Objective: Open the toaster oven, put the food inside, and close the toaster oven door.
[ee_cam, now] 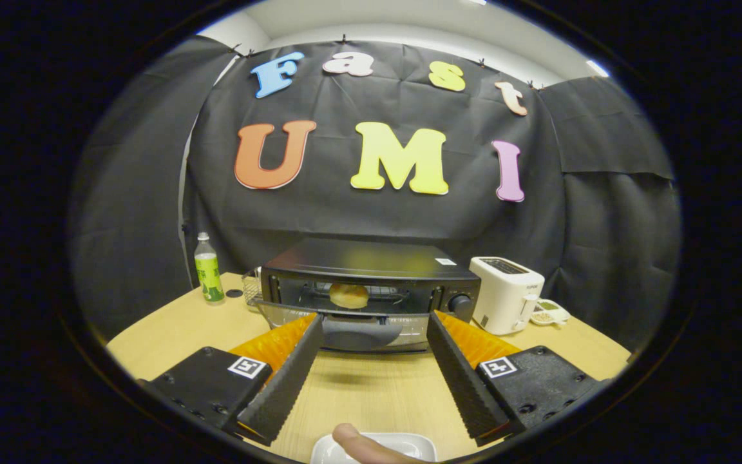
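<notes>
The black toaster oven (371, 264) stands on the wooden table ahead of my fingers. Its glass door (358, 332) hangs folded down toward me, partly raised. A round bread roll (348, 295) rests on the rack inside the oven. My gripper (374, 325) is open, fingers spread wide just short of the door's front edge, with nothing between them. A small white plate (403, 444) lies on the table below the fingers, and a person's fingertip (355, 441) rests on it.
A white pop-up toaster (506, 293) stands right of the oven, with a small dish of food (548, 314) beyond it. A green-labelled bottle (208, 267) and a dark cap (234, 293) sit at the left. A wire basket (252, 287) stands by the oven's left side.
</notes>
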Demonstrator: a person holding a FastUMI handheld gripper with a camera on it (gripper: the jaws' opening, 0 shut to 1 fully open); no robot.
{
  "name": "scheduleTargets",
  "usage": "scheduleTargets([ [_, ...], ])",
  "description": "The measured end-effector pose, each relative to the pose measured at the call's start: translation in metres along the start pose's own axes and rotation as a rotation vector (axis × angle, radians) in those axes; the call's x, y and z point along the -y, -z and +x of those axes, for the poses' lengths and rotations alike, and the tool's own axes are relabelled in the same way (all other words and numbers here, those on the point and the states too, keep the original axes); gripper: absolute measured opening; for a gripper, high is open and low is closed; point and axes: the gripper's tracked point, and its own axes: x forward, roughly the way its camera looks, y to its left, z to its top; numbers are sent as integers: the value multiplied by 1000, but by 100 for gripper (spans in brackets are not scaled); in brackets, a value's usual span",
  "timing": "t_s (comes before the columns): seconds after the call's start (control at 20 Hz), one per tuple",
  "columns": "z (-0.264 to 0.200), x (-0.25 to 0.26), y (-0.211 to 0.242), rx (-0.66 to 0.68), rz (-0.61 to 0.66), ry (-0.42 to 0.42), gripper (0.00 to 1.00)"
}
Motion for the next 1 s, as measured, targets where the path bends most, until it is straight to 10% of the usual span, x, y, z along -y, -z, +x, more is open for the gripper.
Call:
scheduleTargets([
  [1.0,-214,76,-105,102,83,97,100],
])
